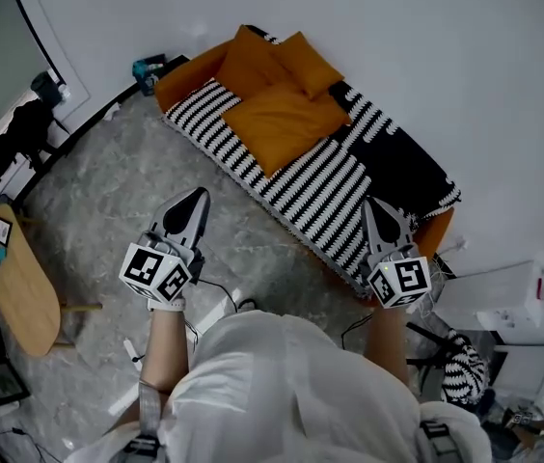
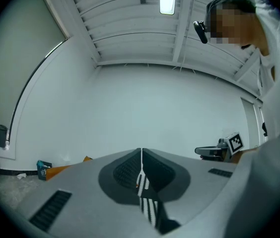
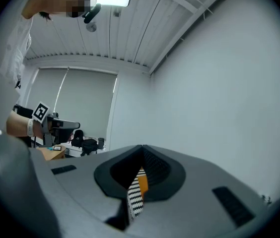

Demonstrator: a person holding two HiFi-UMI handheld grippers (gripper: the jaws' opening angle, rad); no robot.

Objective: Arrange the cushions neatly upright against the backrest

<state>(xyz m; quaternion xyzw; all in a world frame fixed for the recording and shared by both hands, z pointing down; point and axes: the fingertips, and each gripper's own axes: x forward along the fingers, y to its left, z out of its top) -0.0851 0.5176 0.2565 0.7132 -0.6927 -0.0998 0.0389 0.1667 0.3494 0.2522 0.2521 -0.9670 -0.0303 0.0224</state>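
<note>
The sofa has a black-and-white striped cover and stands against the white wall. At its far left end a large orange cushion lies flat on the seat. Two smaller orange cushions lean behind it near the backrest. A dark black-and-white cover lies on the right half. My left gripper is shut and empty over the floor in front of the sofa. My right gripper is shut and empty above the sofa's front edge. In both gripper views only a strip of striped fabric shows under the jaws.
An oval wooden table stands at the left, with black bags beyond it. A teal object sits on the floor by the sofa's far end. White furniture and a striped bag crowd the right. Cables run across the grey floor.
</note>
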